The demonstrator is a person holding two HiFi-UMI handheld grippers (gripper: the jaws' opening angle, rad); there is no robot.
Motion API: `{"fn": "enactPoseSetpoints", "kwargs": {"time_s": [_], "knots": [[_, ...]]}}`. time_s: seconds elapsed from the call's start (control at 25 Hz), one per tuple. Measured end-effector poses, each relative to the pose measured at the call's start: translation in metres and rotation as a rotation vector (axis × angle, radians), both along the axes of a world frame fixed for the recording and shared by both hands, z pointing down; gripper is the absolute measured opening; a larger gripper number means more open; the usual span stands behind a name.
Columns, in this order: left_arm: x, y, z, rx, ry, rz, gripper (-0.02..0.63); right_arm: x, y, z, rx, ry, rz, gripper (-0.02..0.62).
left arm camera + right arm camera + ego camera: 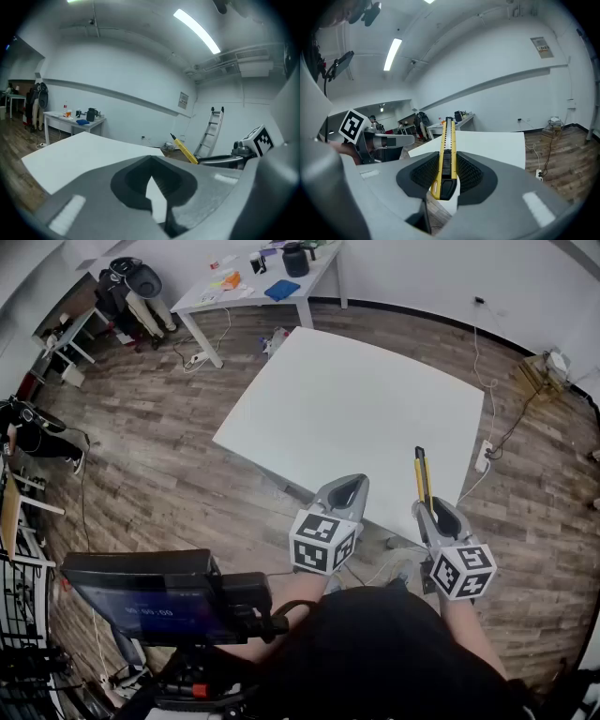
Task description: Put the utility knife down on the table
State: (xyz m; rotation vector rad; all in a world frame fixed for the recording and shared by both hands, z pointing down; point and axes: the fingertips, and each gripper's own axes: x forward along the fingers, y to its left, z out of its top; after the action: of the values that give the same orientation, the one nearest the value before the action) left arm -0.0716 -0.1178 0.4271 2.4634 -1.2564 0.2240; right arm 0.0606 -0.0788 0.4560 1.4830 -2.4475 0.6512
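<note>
Right gripper [429, 507] clamps the knife [421, 474], its length pointing ahead over the table [356, 399] (apparently not touching). Left gripper [345, 488]: closed, empty.

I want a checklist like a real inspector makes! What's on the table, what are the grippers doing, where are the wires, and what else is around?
Surface: big white square table, top bare.
Job's things: yellow and black utility knife, held in the air near the table's near edge, not yet put down.
Clutter: nothing seen on this table.
Grippers: right gripper shut on the knife, which sticks out forward; left gripper shut, empty.
Cables: white power strip with its cord on the floor, right of the table.
Surroundings: wood floor; smaller white table at the back, with a blue cloth and a black jug; metal ladder by the wall.
</note>
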Motion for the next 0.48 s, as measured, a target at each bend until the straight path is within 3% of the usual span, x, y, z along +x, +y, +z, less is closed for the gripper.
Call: {"fn": "enactPoseSetpoints", "kwargs": {"time_s": [0.48], "knots": [[0.024,-0.008,0.018,-0.047,-0.015,-0.002,0.0,0.017,-0.019,0.032,-0.064,0.036,-0.045,0.137]]}}
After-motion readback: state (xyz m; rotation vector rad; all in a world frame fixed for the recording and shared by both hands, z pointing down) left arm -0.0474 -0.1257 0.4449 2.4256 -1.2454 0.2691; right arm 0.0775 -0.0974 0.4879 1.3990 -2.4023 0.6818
